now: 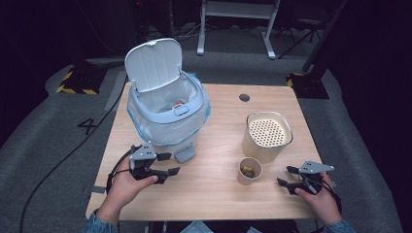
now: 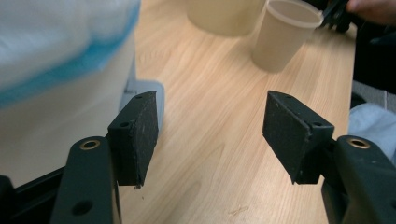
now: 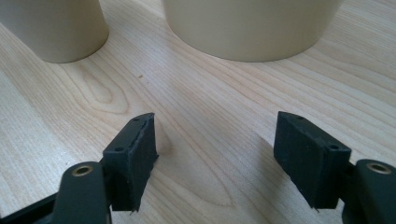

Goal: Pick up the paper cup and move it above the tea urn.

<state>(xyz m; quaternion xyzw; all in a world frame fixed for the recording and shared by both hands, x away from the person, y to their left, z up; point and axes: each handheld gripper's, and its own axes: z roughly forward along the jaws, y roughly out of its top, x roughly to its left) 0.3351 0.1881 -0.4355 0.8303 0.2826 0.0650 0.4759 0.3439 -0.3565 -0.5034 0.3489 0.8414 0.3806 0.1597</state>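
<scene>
Apparently we are at the start: both claws, left (image 1: 165, 164) and right (image 1: 287, 176), rest wide apart and empty on the worktop (image 1: 214, 189). The paper cup (image 1: 249, 170) with scraps stands just right of the open-lidded bin (image 1: 165, 104); we probably grip it next.

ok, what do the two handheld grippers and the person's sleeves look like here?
Both grippers, left and right, are black, each topped by a grey three-cornered plate. Their jaws are flat rectangular black pads on black arms with brass-ringed holes. A black cable trails from each. The sleeves are blue denim.
</scene>
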